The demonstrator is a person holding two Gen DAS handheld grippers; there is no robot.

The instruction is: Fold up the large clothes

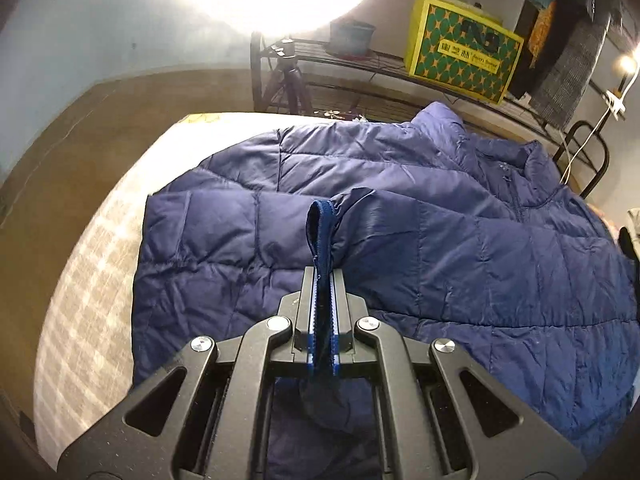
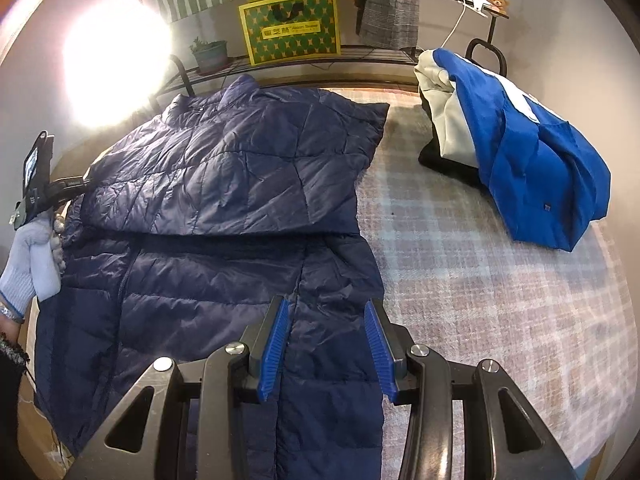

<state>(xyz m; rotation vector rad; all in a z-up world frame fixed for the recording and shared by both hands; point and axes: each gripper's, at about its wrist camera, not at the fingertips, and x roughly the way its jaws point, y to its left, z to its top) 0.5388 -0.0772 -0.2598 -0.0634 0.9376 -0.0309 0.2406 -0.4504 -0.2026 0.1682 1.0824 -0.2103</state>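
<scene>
A navy quilted puffer jacket [image 1: 460, 248] lies spread on the plaid-covered bed [image 2: 480, 280], one sleeve folded across its chest [image 2: 256, 168]. My left gripper [image 1: 323, 276] is shut on the sleeve cuff [image 1: 320, 224], which sticks up between the jaws above the jacket's near side. In the right wrist view the left gripper [image 2: 36, 184] shows at the jacket's left edge, held by a gloved hand. My right gripper [image 2: 326, 308] is open and empty, its blue pads [image 2: 274, 340] just above the jacket's lower right hem.
A blue and grey garment pile [image 2: 520, 156] lies on the bed's right side. Behind the bed stand a metal rack [image 2: 360, 54] with a yellow-green bag [image 2: 290, 26], a potted plant [image 2: 210, 54], hanging clothes and a bright lamp [image 2: 116, 64].
</scene>
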